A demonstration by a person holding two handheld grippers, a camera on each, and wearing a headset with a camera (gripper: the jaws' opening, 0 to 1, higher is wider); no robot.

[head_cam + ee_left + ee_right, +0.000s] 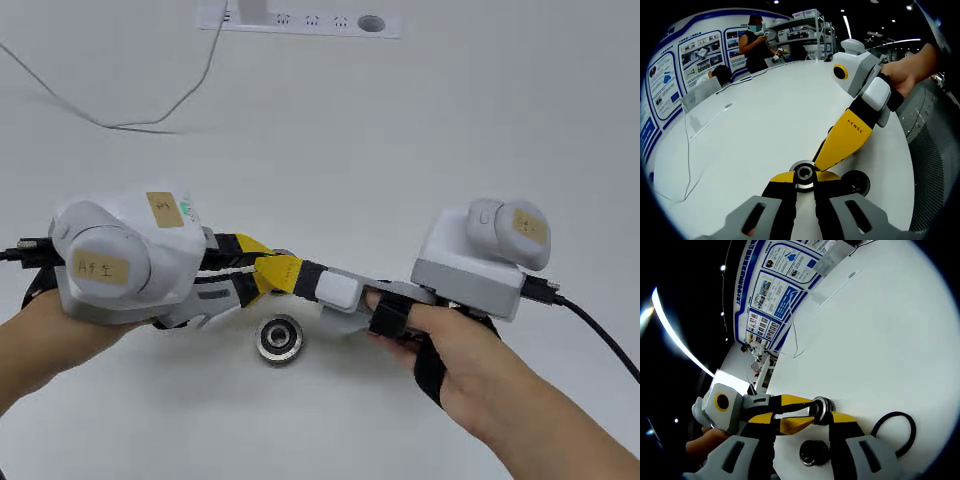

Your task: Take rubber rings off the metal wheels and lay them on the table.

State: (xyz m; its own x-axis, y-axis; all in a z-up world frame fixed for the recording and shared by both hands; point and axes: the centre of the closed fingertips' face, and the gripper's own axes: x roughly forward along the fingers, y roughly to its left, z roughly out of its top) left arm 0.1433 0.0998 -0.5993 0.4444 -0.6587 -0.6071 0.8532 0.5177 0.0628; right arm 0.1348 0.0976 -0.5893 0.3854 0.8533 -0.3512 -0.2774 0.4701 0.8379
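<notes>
Between the closed jaws of the left claw [804, 177] a metal wheel [804, 173] is gripped above the desk [755, 130]. At its rim the right claw [818, 419] is set; whether that claw has closed cannot be told. The rubber should be peeled off squarely with the wheel steadied, then laid beside the rubber ring [895, 432] already on the desk.

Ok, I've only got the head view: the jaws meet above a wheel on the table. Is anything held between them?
Observer: Yes. The left gripper is shut on a second wheel.
Operator: Is the right gripper on it too?
Observer: The right gripper has its jaws at that wheel. I cannot tell if they are clamped.
Operator: Any ring off yet?
Observer: One black ring lies loose on the table, beside the right gripper.
</notes>
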